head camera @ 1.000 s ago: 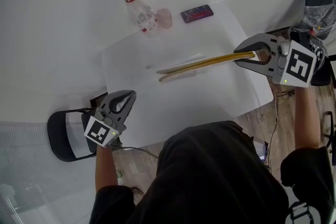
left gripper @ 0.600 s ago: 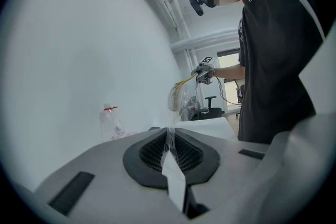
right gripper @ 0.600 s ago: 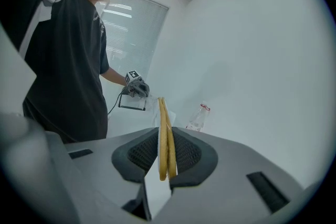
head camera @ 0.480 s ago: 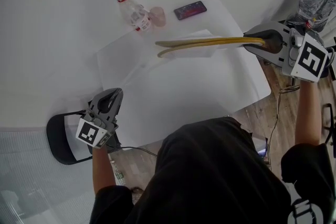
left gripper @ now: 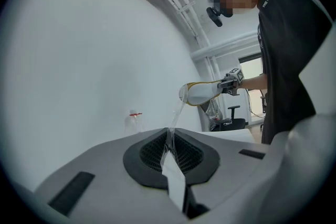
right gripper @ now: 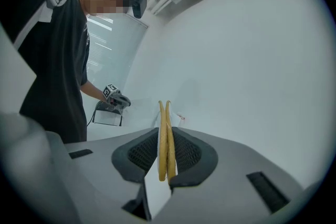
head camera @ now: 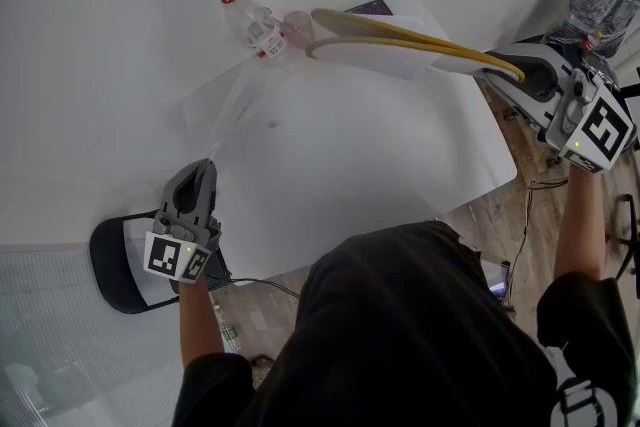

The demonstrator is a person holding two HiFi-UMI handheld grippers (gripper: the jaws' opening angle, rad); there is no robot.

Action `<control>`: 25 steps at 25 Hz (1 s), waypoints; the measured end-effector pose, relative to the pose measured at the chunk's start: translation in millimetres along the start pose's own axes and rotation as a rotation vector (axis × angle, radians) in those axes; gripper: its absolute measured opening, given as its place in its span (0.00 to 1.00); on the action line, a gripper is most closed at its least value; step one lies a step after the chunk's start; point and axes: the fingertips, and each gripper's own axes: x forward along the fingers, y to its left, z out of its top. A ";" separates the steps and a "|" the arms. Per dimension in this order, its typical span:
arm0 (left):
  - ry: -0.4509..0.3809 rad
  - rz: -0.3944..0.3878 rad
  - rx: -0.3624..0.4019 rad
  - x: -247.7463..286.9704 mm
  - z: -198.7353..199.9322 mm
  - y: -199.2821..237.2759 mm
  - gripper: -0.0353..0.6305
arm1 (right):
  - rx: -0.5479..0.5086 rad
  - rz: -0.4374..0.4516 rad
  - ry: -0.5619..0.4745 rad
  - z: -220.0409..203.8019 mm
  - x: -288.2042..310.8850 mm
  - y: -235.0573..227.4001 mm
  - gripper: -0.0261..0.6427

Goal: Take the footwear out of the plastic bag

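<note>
A pair of flat white slippers with yellow edging (head camera: pixel 400 40) hangs in the air over the white table (head camera: pixel 380 165), with my right gripper (head camera: pixel 510 70) shut on the heel end. In the right gripper view the two yellow edges (right gripper: pixel 165 134) stand pressed between the pads. A clear plastic bag (head camera: pixel 240 95) stretches as a thin film from the slippers' toe end down to my left gripper (head camera: pixel 198 177), which is shut on it. In the left gripper view the film (left gripper: pixel 176 118) runs from the jaws up to the slippers (left gripper: pixel 202 93).
A clear bottle with a red cap ring (head camera: pixel 255 25) lies at the table's far side beside a pinkish cup (head camera: pixel 298 23), and a dark phone (head camera: pixel 372 8) is partly hidden behind the slippers. A black chair (head camera: pixel 120 260) stands at the near left. Another chair with bagged items (head camera: pixel 600 5) is at right.
My right gripper has lifted the slippers off the table and swung their toe end toward the far side. The left gripper has shifted slightly, and the bag now hangs stretched between the two.
</note>
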 end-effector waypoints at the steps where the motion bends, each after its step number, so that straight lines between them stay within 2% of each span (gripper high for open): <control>1: -0.002 0.020 0.003 0.7 1.1 2.8 0.09 | 0.007 -0.022 -0.018 1.3 -0.5 -2.5 0.15; 5: -0.020 0.117 0.012 4.3 7.5 4.1 0.09 | 0.042 -0.111 -0.089 4.4 -3.0 -8.7 0.15; 8: -0.003 0.209 -0.007 9.1 4.6 0.4 0.09 | 0.093 -0.180 -0.147 2.1 -6.0 -9.1 0.15; 12: 0.003 0.297 -0.089 15.4 -2.3 -2.5 0.09 | 0.142 -0.247 -0.156 -10.4 -0.1 -3.2 0.15; 15: -0.003 0.370 -0.184 13.6 -18.4 -1.0 0.09 | 0.167 -0.265 -0.129 -29.5 9.7 7.5 0.15; 19: 0.010 0.371 -0.211 16.4 -31.6 -9.3 0.09 | 0.191 -0.289 -0.100 -49.1 15.5 12.1 0.15; 25: 0.032 0.335 -0.229 24.4 -35.3 -19.4 0.09 | 0.209 -0.269 -0.094 -55.6 20.4 14.4 0.15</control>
